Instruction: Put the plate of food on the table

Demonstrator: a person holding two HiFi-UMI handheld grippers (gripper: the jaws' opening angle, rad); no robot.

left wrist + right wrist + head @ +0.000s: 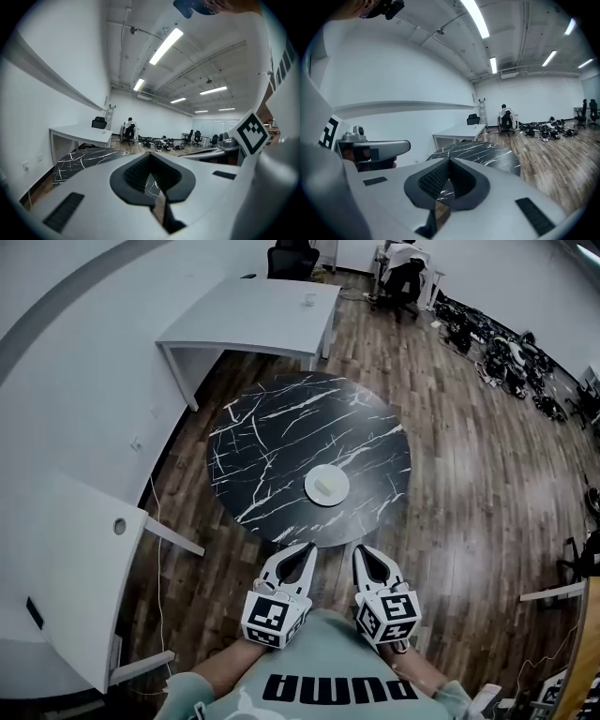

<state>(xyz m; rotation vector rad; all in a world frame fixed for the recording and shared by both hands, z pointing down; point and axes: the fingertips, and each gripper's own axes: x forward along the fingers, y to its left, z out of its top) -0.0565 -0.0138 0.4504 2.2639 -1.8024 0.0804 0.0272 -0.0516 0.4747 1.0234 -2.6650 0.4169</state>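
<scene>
Your left hand-held gripper (306, 549) and right hand-held gripper (361, 552) hang clenched and empty just short of the worktop (272, 437), likely because the plate (327, 486) already rests near its close edge.

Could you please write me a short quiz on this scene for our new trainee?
1. True or false: the plate sits on the round black table.
2. What does the left claw hold? A) the plate B) a fork C) nothing
3. Fill in: the right claw is ____ (open or shut).
Key: 1 true; 2 C; 3 shut.
</scene>
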